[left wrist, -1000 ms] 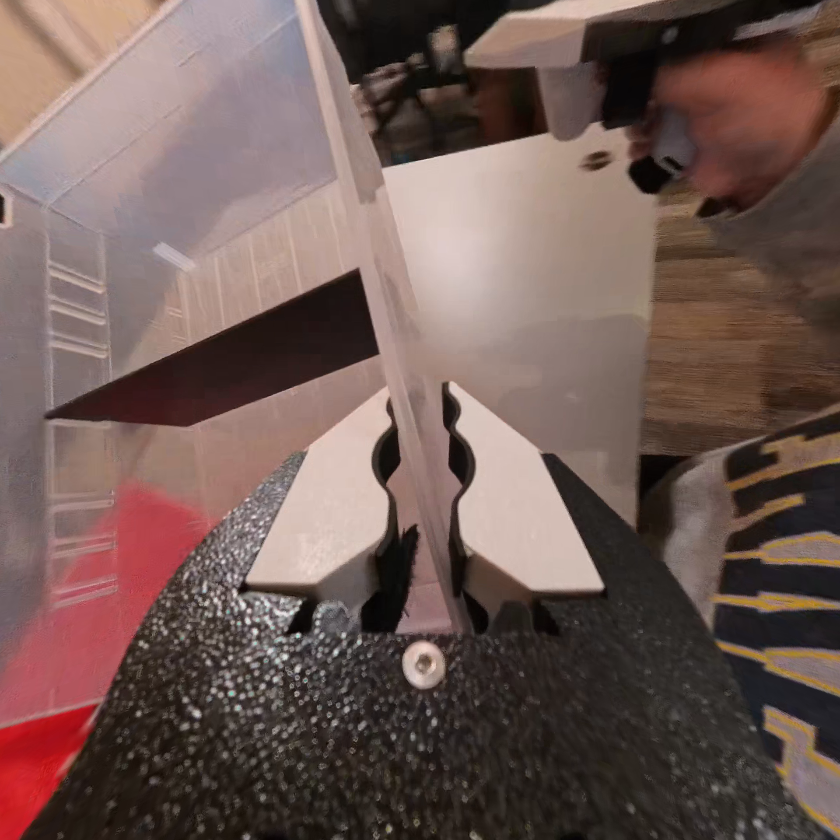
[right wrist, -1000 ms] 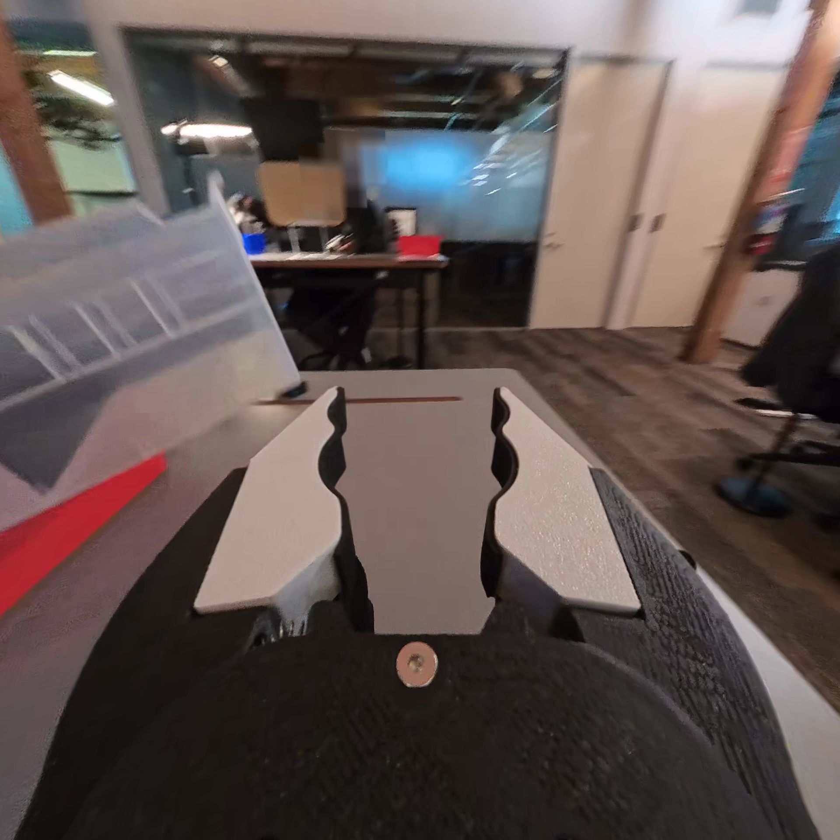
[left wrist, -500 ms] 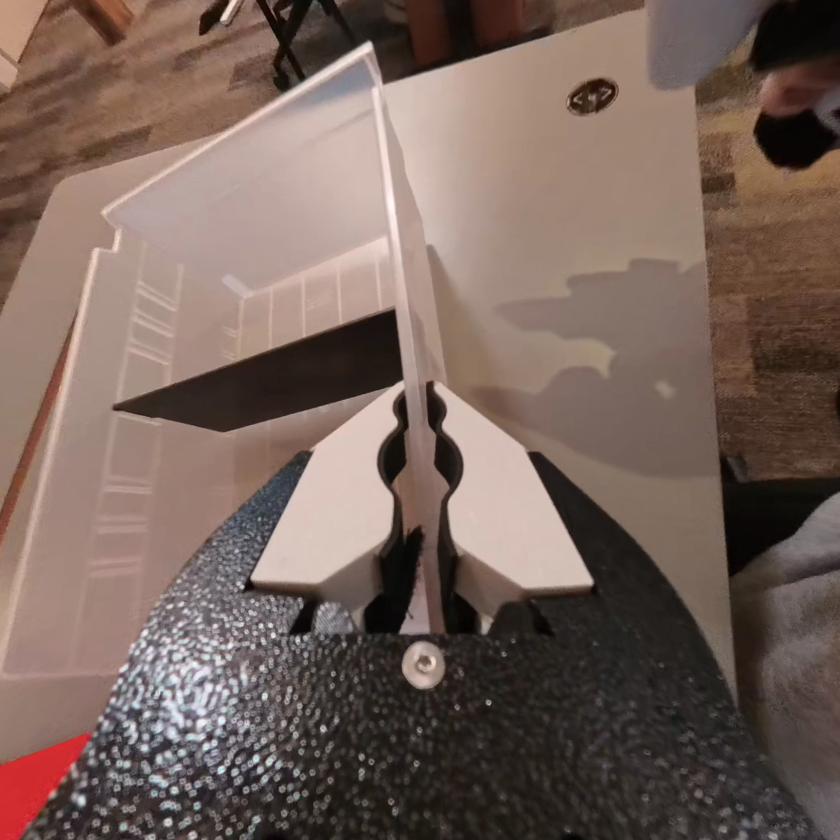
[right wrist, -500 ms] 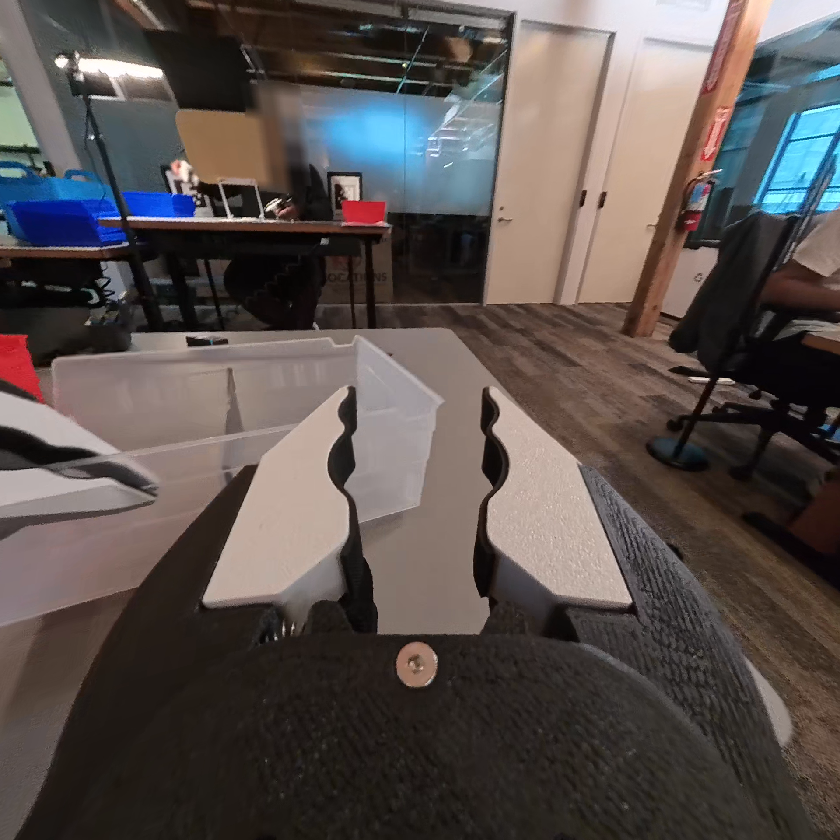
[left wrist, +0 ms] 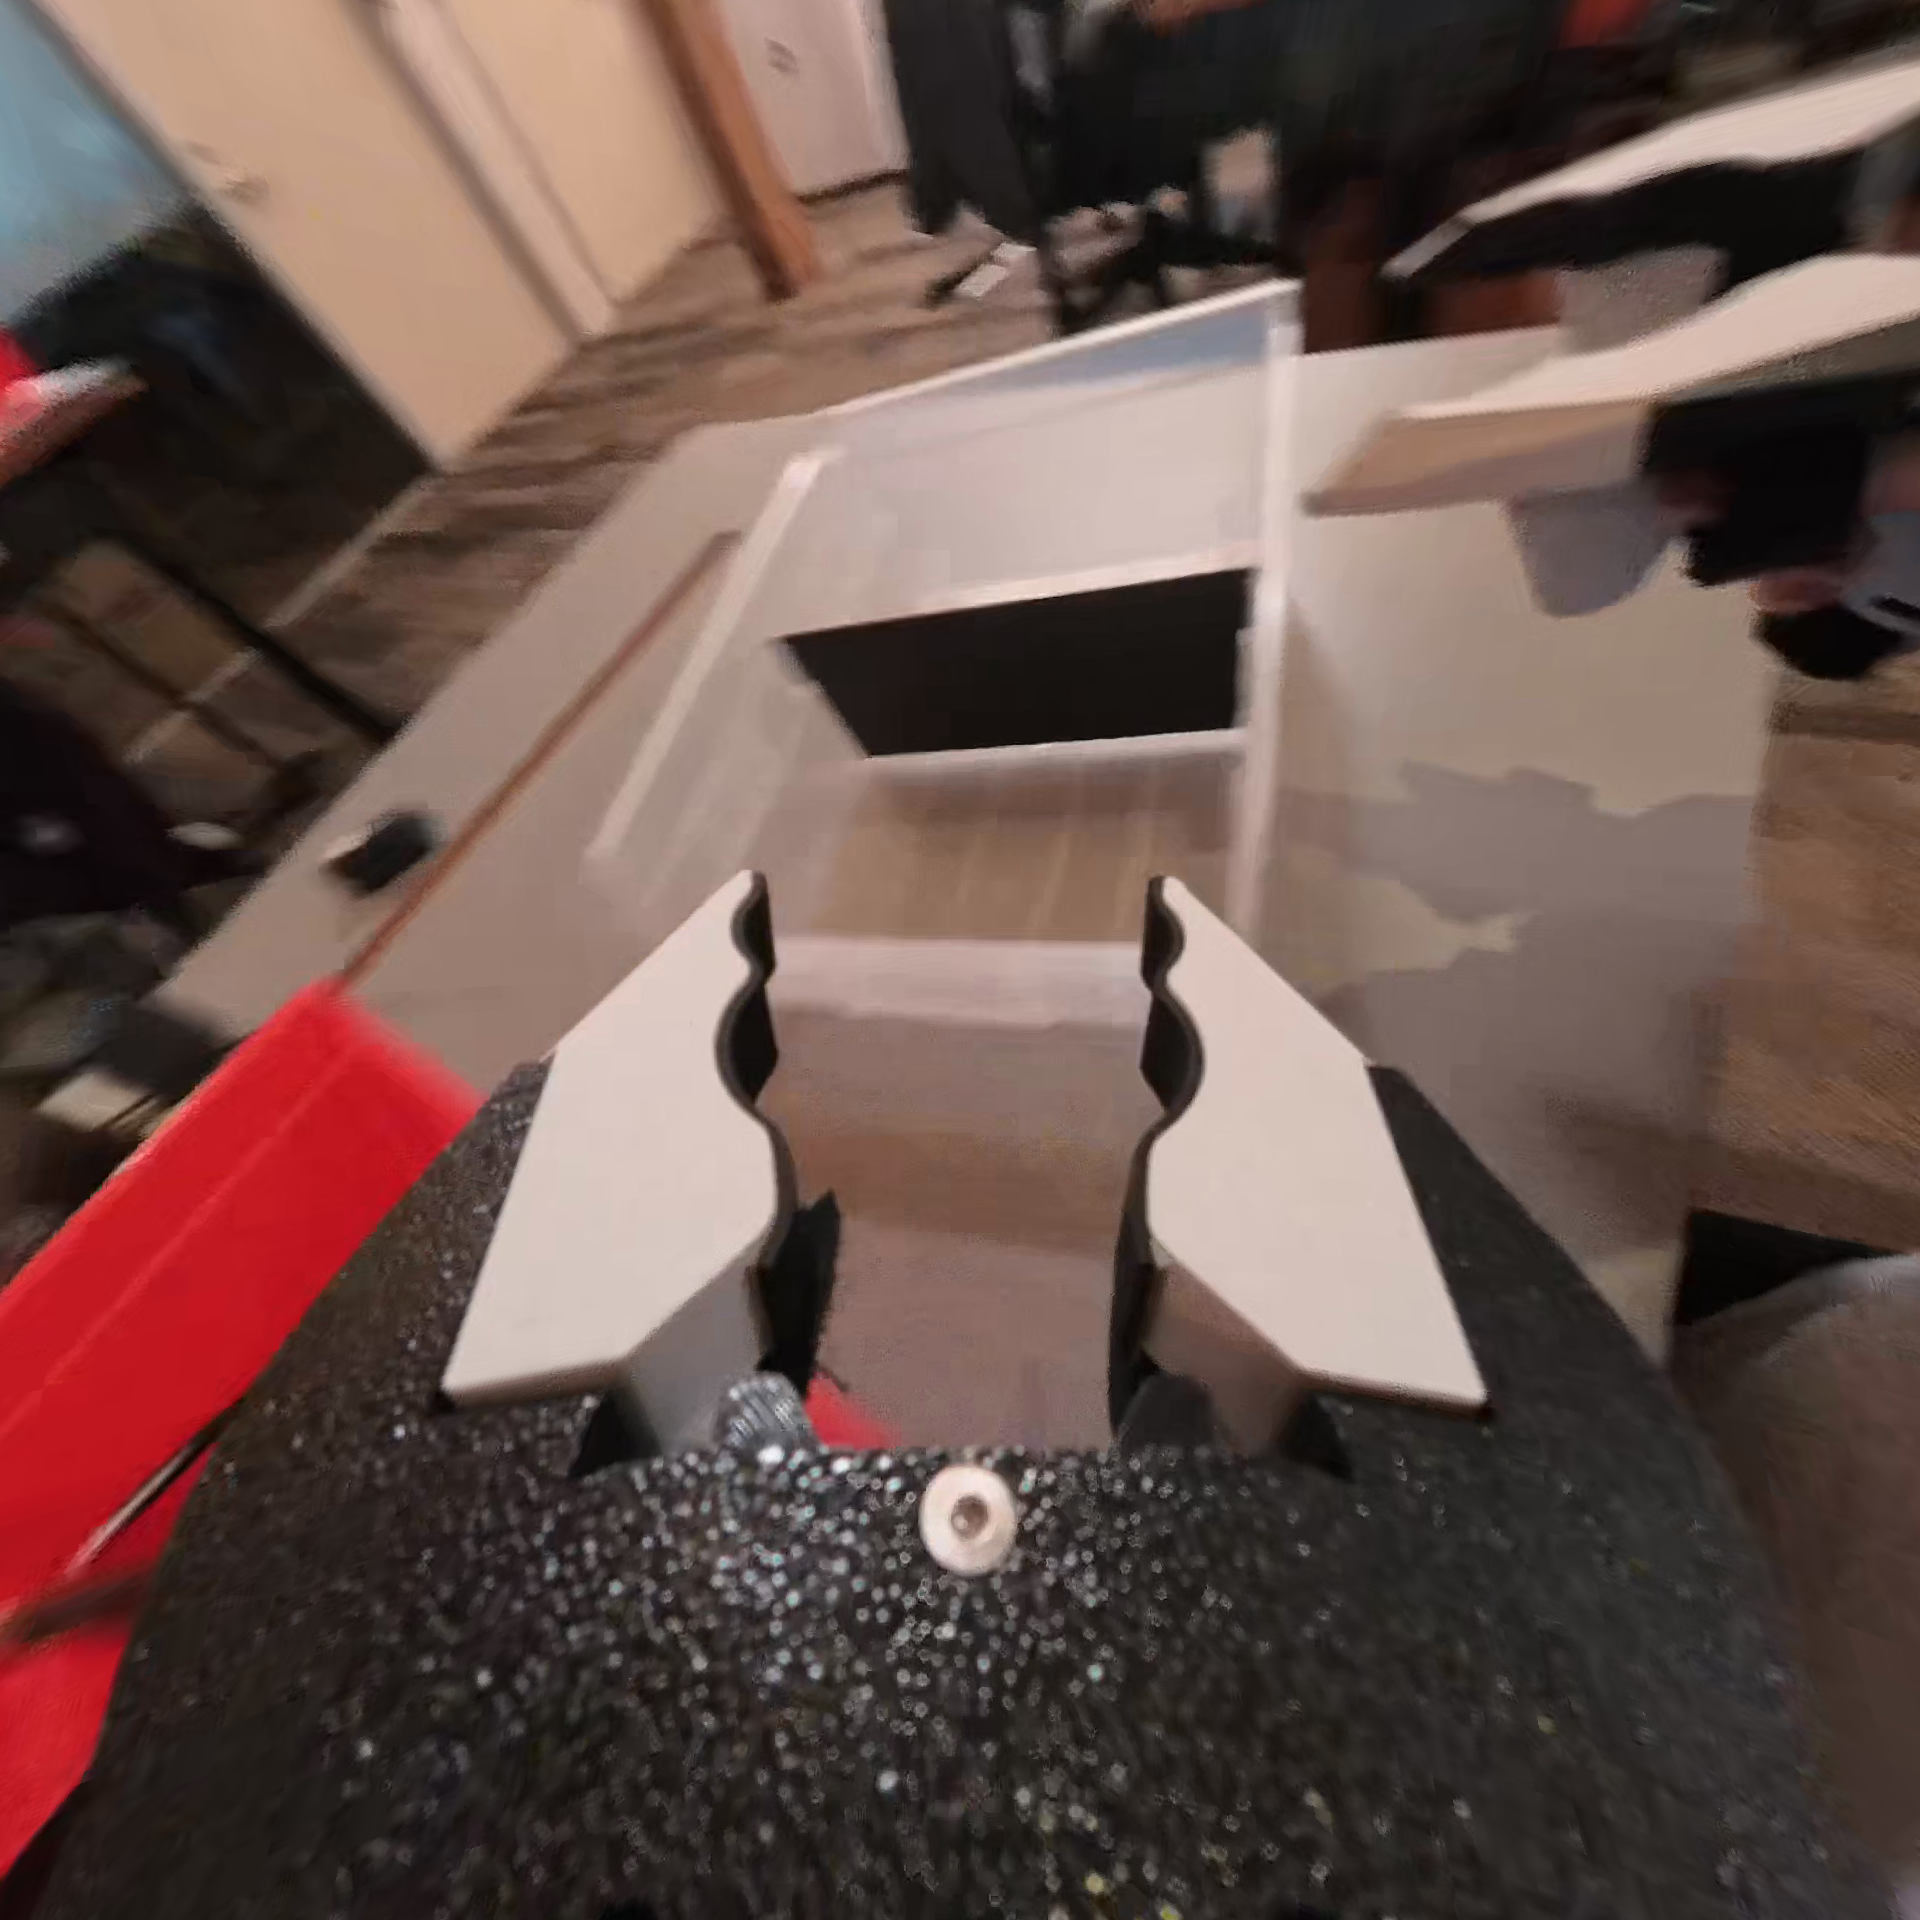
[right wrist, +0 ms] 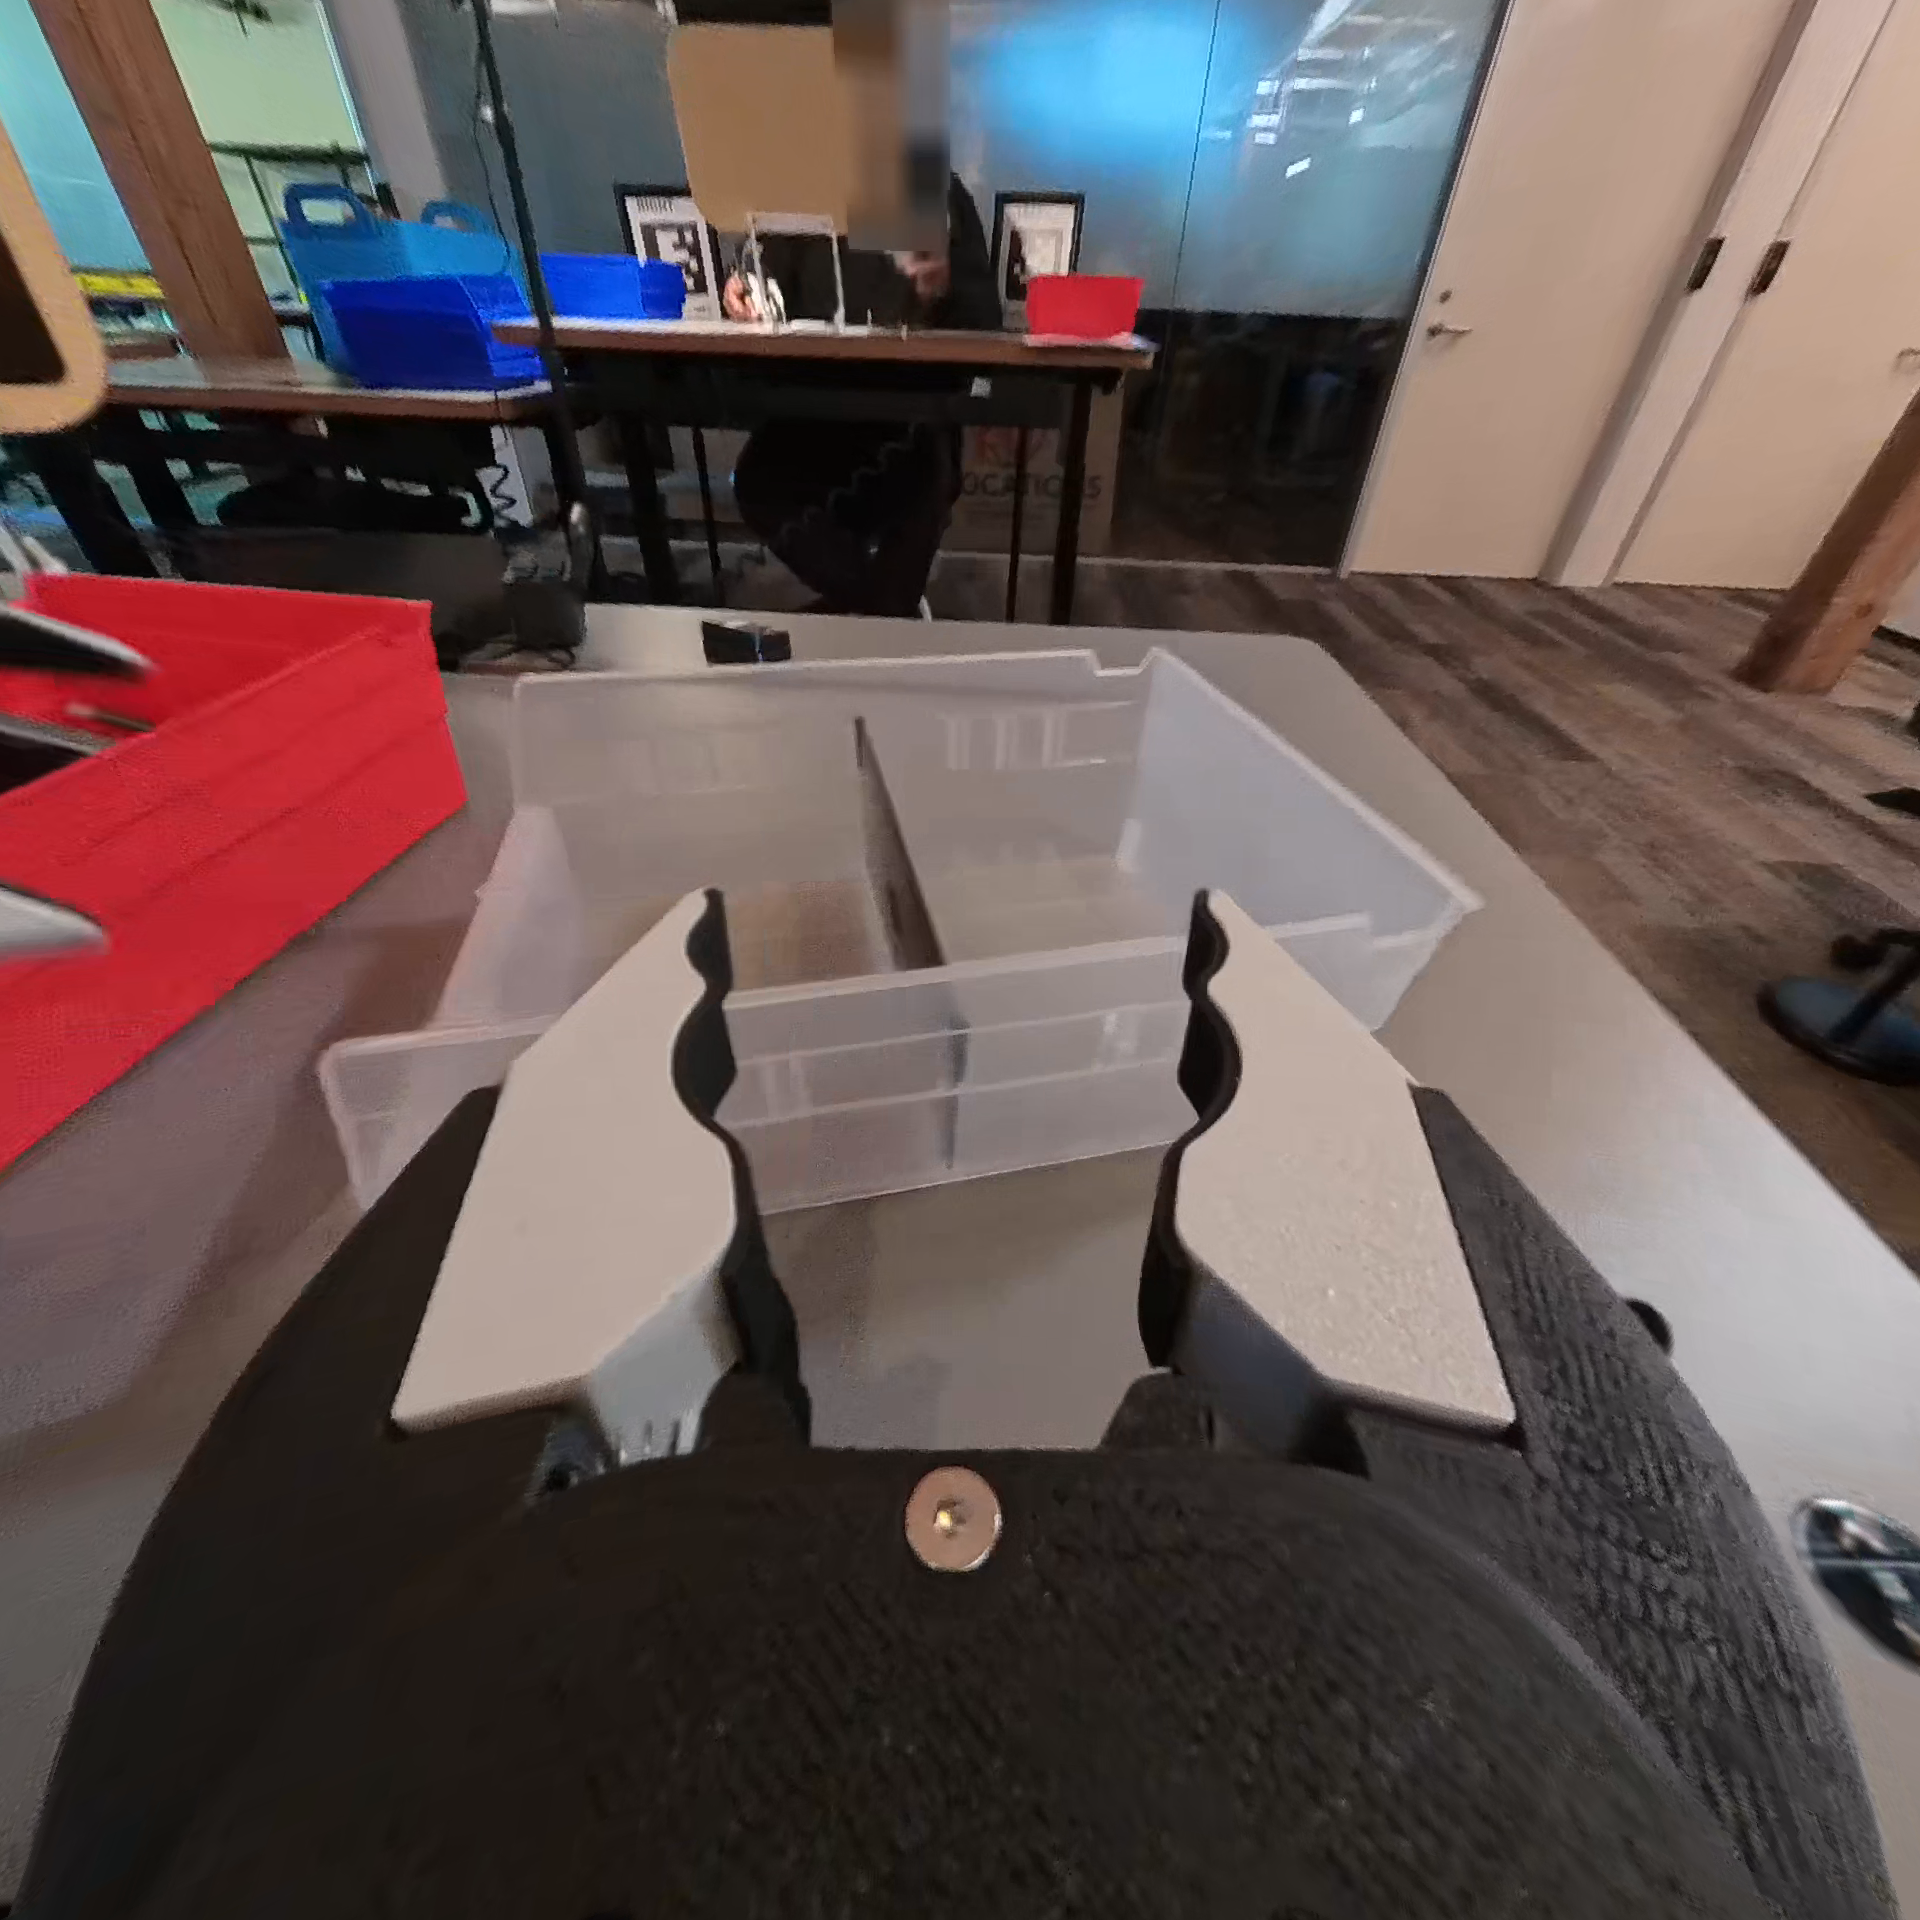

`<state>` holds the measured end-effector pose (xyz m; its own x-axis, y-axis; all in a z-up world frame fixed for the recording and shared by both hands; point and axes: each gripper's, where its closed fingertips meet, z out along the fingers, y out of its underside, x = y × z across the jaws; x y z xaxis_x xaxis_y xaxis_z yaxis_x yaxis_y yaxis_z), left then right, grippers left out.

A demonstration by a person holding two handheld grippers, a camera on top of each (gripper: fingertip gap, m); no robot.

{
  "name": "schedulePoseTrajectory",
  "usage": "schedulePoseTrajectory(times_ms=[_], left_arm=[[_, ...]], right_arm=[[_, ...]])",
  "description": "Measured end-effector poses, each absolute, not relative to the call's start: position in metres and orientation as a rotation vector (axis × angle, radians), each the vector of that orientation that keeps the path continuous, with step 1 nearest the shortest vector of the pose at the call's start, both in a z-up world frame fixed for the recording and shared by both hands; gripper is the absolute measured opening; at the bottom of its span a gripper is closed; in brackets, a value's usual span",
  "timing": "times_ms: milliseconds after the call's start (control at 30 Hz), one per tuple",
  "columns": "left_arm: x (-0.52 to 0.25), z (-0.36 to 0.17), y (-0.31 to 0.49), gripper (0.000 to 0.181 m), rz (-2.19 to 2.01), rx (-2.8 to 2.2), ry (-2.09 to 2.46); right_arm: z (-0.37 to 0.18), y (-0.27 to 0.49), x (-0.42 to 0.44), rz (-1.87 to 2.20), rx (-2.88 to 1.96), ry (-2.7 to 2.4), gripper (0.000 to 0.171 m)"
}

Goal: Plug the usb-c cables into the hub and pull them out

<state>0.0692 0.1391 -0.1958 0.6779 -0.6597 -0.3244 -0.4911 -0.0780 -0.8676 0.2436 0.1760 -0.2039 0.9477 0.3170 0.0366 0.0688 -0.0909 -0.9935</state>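
No USB-C cable or hub shows in either view. A clear plastic bin (right wrist: 1299, 831) with a dark divider (right wrist: 899, 883) stands on the grey table (right wrist: 1558, 1195). It looks empty. My right gripper (right wrist: 956, 914) is open and empty, just short of the bin's near wall. My left gripper (left wrist: 954, 914) is open and empty, above the bin's (left wrist: 1039, 499) near end, with the divider (left wrist: 1018, 675) ahead of it. The left wrist view is blurred. One of the right gripper's fingers (left wrist: 1558, 436) shows at the upper right of that view.
A red bin (right wrist: 208, 748) stands left of the clear bin and also shows in the left wrist view (left wrist: 208, 1195). A small black object (right wrist: 743, 639) lies at the table's far edge. A round grommet (right wrist: 1860, 1558) sits at the table's right. A person sits at a far desk. My right gripper's tips are some 20 cm from the round grommet (right wrist: 1860, 1558).
My left gripper has let go of the clear bin's wall and opened. The bin, held tilted up before, now rests on the table. My right gripper has opened wider and now faces the bin.
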Motion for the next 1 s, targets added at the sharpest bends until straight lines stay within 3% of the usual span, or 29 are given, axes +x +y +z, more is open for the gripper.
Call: schedulePoseTrajectory(times_ms=[100,233,367,600,700,800,867,1000], left_arm=[[-0.035,-0.178,0.129,0.073,0.075,-1.738,0.679],[-0.149,-0.190,0.103,0.086,0.281,-1.857,0.417],[-0.206,-0.216,0.087,0.090,0.295,-1.939,0.277],[-0.226,-0.255,0.092,0.094,0.205,-2.050,0.249],[-0.231,-0.265,0.097,0.089,0.180,-2.085,0.251],[-0.237,-0.276,0.100,0.067,0.143,-2.138,0.240],[-0.238,-0.284,0.101,0.054,0.086,-2.170,0.234],[-0.241,-0.286,0.103,0.005,-0.017,-2.156,0.182]], right_arm=[[-0.207,0.172,0.226,0.150,-1.662,-0.281,0.100],[-0.217,0.170,0.198,0.092,-1.701,-0.253,0.135],[-0.227,0.173,0.171,-0.012,-1.714,-0.305,0.139],[-0.255,0.176,0.175,-0.102,-1.861,-0.338,0.138],[-0.260,0.169,0.194,-0.090,-1.919,-0.302,0.128],[-0.264,0.163,0.227,-0.091,-1.979,-0.231,0.117],[-0.265,0.161,0.255,-0.124,-1.997,-0.174,0.096],[-0.269,0.165,0.303,-0.173,-2.049,-0.125,0.043]])
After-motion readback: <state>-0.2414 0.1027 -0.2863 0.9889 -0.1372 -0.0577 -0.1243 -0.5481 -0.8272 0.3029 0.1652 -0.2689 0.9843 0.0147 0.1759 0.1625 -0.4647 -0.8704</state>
